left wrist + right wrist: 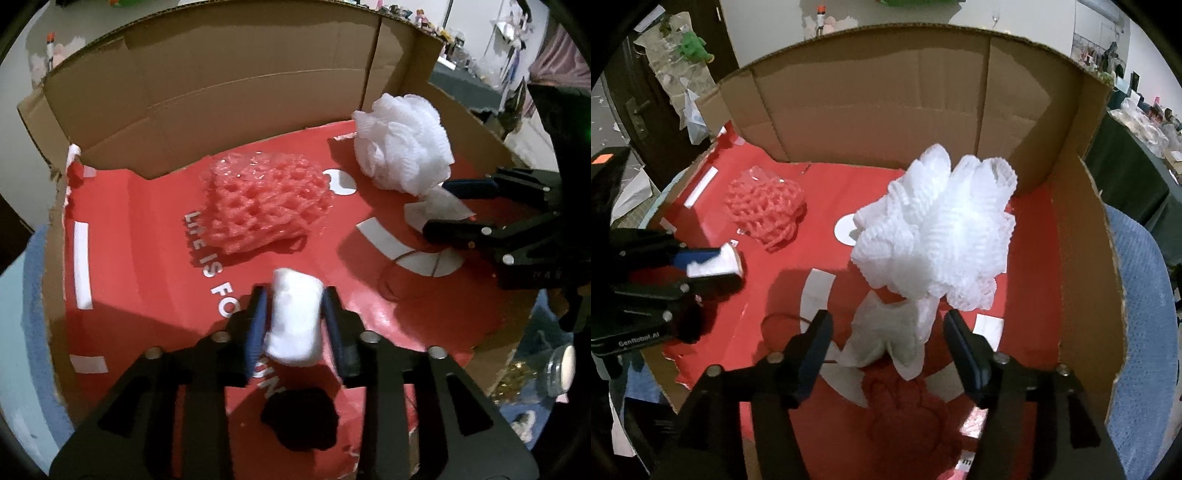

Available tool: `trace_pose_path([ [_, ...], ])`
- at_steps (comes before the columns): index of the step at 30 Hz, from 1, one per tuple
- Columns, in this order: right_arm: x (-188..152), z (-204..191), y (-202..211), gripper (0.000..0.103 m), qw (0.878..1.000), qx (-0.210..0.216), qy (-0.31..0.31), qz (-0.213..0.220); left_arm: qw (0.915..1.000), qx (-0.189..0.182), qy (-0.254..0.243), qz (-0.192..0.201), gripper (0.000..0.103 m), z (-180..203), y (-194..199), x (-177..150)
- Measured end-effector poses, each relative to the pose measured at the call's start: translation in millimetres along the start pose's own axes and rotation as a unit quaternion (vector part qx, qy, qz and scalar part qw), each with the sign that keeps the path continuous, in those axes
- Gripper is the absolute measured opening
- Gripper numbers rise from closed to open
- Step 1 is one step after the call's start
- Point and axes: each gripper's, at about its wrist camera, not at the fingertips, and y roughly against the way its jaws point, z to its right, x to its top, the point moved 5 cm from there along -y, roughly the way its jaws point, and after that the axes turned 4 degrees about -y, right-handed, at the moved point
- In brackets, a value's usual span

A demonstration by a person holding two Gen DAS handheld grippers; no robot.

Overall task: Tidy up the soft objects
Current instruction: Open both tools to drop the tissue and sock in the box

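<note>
A glass jar (559, 370) with a white lid lies near gold tinsel (517, 373). A green plush toy (693, 46) sits beside a dark door (635, 107). A blue fleece cloth (1141, 295) spreads outside the cardboard wall.

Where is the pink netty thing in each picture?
Left wrist view: the pink foam net lies in the middle, on the red box floor, beyond the left gripper.
Right wrist view: it lies at upper left, beyond the right gripper.
Shared landmark: the white foam net bundle, right of it in both.
</note>
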Motion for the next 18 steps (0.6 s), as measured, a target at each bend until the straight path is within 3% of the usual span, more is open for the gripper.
trace_pose_path([
  [1, 0.2, -0.1, 1.6, 0.069, 1.000, 0.000, 0.001, 0.002, 1.0000, -0.004, 0.003, 0.002, 0.072, -0.1, 0.7, 0.1],
  [4, 0.8, -0.4, 5.7, 0.070, 1.000, -0.005, 0.003, 0.004, 0.9996, 0.003, -0.004, 0.026, 0.072, 1.9, 8.6, 1.7],
  [10, -1.0, -5.0, 21.2, 0.074, 1.000, 0.000, 0.001, 0.018, 0.9994, 0.002, 0.002, 0.034, 0.072, 7.5, 21.5, 2.5],
  [18, -12.9, -19.4, 83.4, 0.088, 0.997, 0.006, 0.007, 0.076, 0.9959, 0.002, -0.004, 0.091, 0.077, 36.5, 74.9, -7.6],
])
